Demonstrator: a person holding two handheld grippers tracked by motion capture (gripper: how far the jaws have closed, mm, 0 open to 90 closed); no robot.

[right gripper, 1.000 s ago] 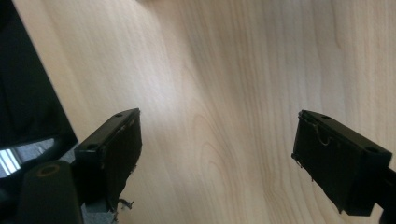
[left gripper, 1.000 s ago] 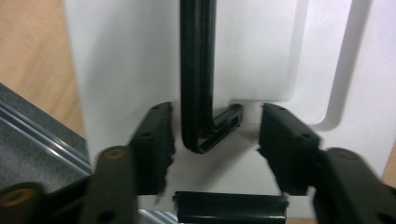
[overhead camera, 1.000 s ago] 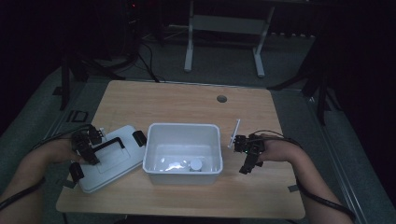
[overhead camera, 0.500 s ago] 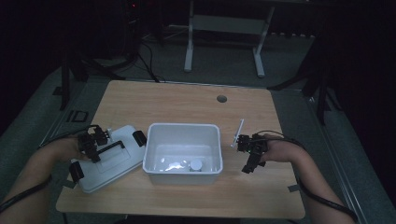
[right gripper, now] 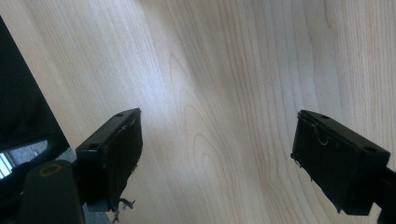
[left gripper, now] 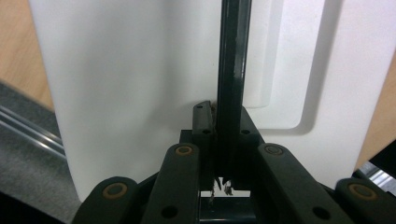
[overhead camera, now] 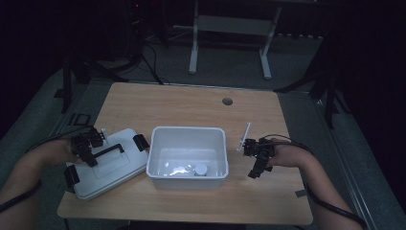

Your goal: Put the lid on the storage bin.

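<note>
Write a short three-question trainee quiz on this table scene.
1. True or false: the left gripper is shut on the lid's black handle.
2. Which stands open over bare wood? A) left gripper B) right gripper
3. Fill in: the white lid lies to the ___ of the white bin in the high view.

Key: 1 true; 2 B; 3 left.

The lid (overhead camera: 107, 165) near the tabletop's left edge is white, and its handle (left gripper: 232, 70) is black. The tub (overhead camera: 187, 155) in the middle is white too. The tabletop (overhead camera: 191, 105) is light brown wood with wavy lines. Both grippers, left (overhead camera: 86, 146) and right (overhead camera: 256, 158), are black.
</note>
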